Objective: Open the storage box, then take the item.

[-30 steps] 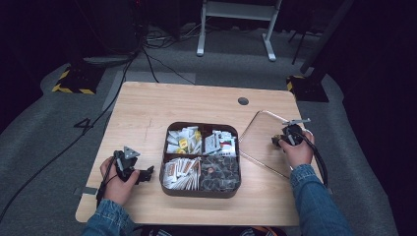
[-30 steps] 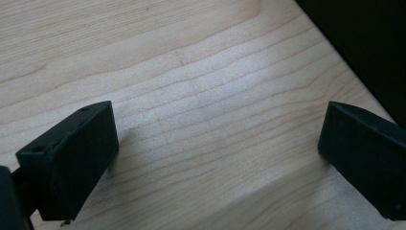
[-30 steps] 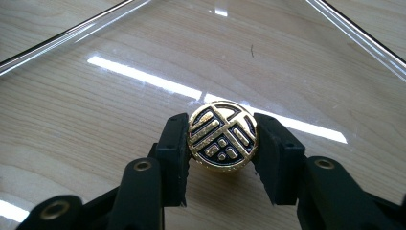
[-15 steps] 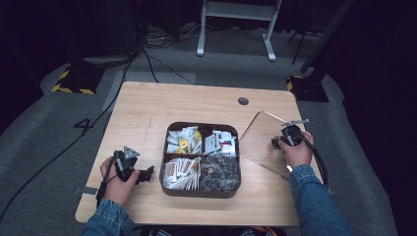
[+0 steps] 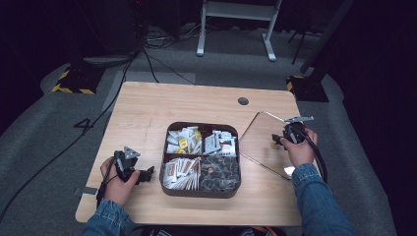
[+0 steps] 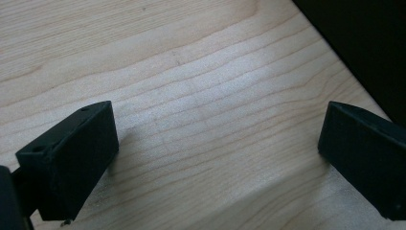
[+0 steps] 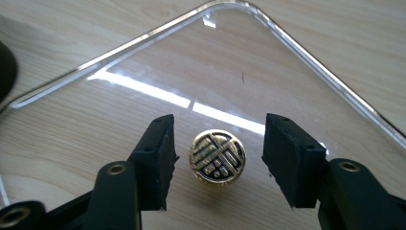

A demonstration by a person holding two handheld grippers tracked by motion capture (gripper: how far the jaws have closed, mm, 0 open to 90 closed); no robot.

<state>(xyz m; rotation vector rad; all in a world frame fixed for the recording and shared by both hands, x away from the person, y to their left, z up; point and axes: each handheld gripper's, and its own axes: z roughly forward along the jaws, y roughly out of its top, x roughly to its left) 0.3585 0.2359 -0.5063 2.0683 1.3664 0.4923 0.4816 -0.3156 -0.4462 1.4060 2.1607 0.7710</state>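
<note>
left gripper [image 5: 142, 174] spread, empty, low on surface [image 5: 147, 113] | right gripper [image 7: 218, 160] spread, straddling gold knob [image 7: 218, 157] of clear lid [image 7: 268, 76] | lid flat right of tray [image 5: 167, 187] | judged stiff, slick, breakable; knob best pinched

A white number 4 [image 5: 84, 125] is marked on the grey floor [image 5: 44, 147] left of the table.
</note>
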